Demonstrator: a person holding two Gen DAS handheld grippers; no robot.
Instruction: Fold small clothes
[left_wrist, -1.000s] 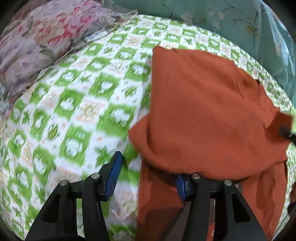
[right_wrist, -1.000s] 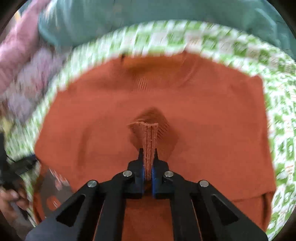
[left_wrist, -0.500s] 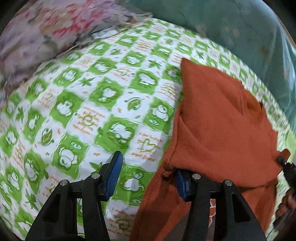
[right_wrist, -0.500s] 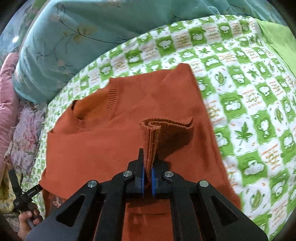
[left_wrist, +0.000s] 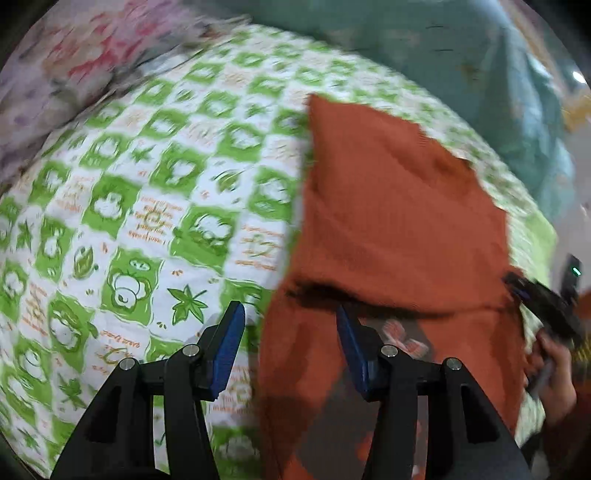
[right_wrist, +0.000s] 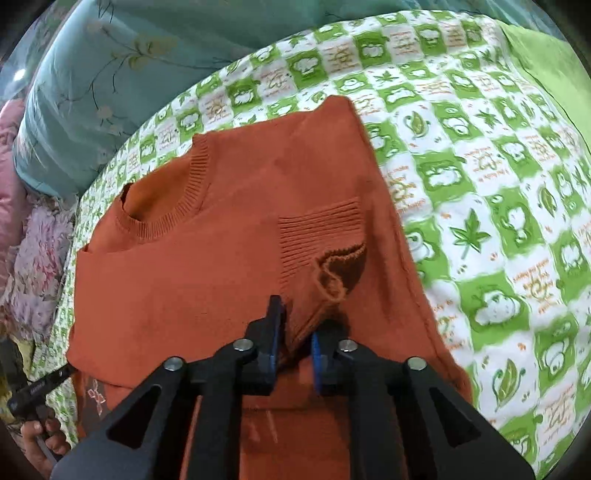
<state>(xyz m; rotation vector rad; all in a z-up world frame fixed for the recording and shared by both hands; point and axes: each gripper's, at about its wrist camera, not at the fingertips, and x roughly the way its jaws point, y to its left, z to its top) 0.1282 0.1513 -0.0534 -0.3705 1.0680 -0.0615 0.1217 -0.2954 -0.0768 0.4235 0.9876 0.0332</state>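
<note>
Right wrist view: the rust-orange knitted sweater (right_wrist: 236, 236) lies flat on the green-and-white checked bedsheet (right_wrist: 498, 184), its ribbed neckline (right_wrist: 177, 206) at the far left and its body running toward the near edge. The sleeve's ribbed cuff (right_wrist: 325, 236) rests folded across the chest, just beyond the right tongs (right_wrist: 295, 347), whose jaws stand narrowly parted with sleeve fabric loose between them. In the left wrist view the left tongs (left_wrist: 291, 350) gape wide, holding nothing, straddling the sweater's left edge. I judge the right tongs nearer the cuff; the hem lies nearest both, so folding it upward seems next.
</note>
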